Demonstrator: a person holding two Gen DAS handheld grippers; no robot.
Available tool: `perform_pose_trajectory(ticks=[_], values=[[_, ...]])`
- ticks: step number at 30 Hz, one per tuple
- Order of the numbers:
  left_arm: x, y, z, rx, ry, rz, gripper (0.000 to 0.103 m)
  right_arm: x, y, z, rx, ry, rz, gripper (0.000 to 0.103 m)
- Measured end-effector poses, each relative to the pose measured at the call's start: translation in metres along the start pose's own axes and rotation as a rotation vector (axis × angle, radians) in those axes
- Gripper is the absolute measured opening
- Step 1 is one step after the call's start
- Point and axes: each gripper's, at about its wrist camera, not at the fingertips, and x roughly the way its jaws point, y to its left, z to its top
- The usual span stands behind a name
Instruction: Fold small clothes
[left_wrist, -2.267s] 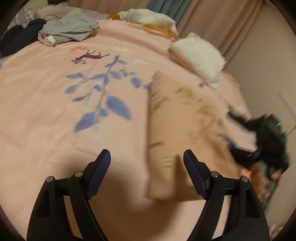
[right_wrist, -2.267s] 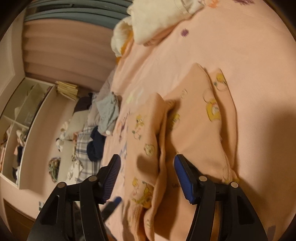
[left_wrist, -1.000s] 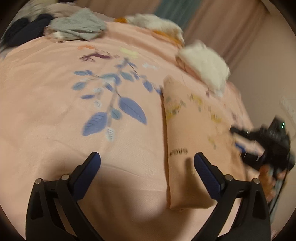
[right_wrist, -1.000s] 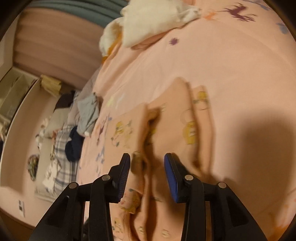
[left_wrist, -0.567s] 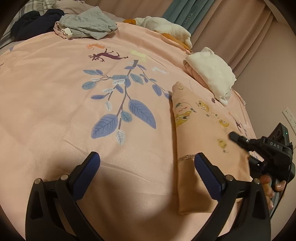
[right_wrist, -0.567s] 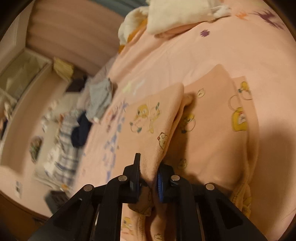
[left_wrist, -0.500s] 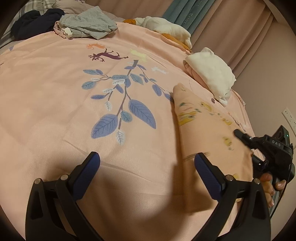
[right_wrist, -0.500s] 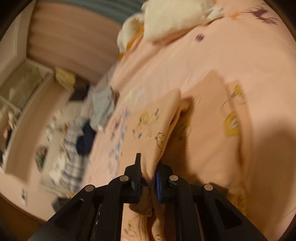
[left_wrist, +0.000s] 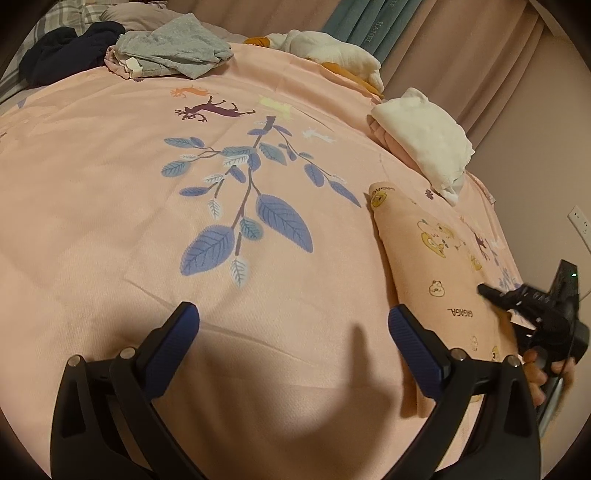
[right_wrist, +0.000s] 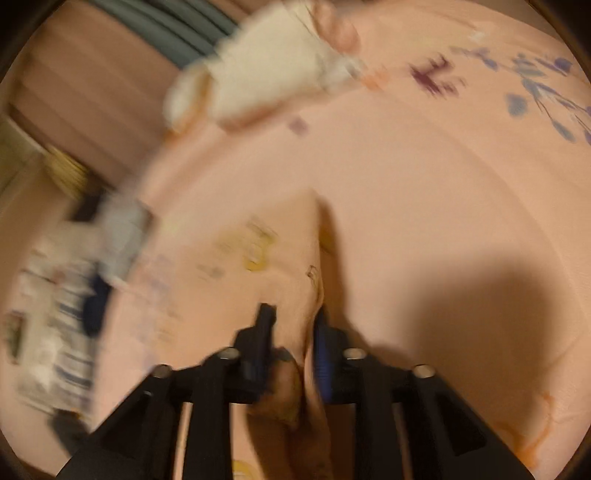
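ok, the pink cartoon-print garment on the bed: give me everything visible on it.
The pink cartoon-print garment is soft peach-pink knit with yellow cartoon animals and a small dark wordmark. It lies folded into a long narrow strip on the pink bedspread, right of the blue leaf print. Its right edge runs between the right gripper's fingers, whose jaws have just been opening; that view is blurred. The open left gripper hovers beside it, not touching.

Right wrist view all motion-blurred; garment (right_wrist: 280, 280) print & shelf (right_wrist: 22, 155) unreadable.
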Motion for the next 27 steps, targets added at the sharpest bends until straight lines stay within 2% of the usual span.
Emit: perform_pose_trajectory(ticks=[2,4,6,7,10,12,14,15,18,21,23,27], values=[[0.0,0.0,0.0,0.001,0.0,0.001,0.102,-0.013,-0.005,0.002,0.049,-0.023,0.015,0.035],[0.0,0.001,0.0,0.0,-0.001,0.0,0.102,-0.034,0.002,0.002,0.047,-0.082,-0.04,0.035],[0.001,0.0,0.0,0.005,0.003,0.008,0.102,-0.05,0.015,-0.003,-0.007,-0.133,-0.121,0.035],[0.001,-0.001,0.0,0.009,0.004,0.012,0.102,-0.055,0.024,-0.007,-0.062,-0.131,-0.105,0.035],[0.003,-0.004,-0.001,0.026,0.01,0.033,0.102,-0.056,0.033,-0.016,-0.152,-0.075,-0.038,0.035],[0.004,-0.006,-0.001,0.036,0.012,0.045,0.102,-0.048,0.03,-0.021,-0.155,-0.039,-0.101,0.034],[0.004,-0.006,-0.001,0.038,0.012,0.048,0.102,-0.034,0.015,-0.026,-0.122,0.04,-0.195,0.034],[0.004,-0.005,-0.001,0.037,0.011,0.046,0.102,-0.027,0.005,-0.029,-0.088,0.08,-0.181,0.034],[0.004,-0.005,-0.002,0.033,0.009,0.042,0.102,-0.036,-0.013,-0.033,-0.019,0.084,-0.094,0.034],[0.004,-0.005,-0.002,0.036,0.01,0.046,0.102,-0.051,-0.019,-0.037,0.007,0.101,-0.112,0.034],[0.004,-0.005,-0.002,0.039,0.01,0.05,0.102,-0.058,-0.02,-0.04,0.022,0.126,-0.065,0.034],[0.005,-0.008,-0.002,0.049,0.013,0.064,0.102,-0.058,-0.005,-0.046,-0.074,0.159,0.02,0.035]])
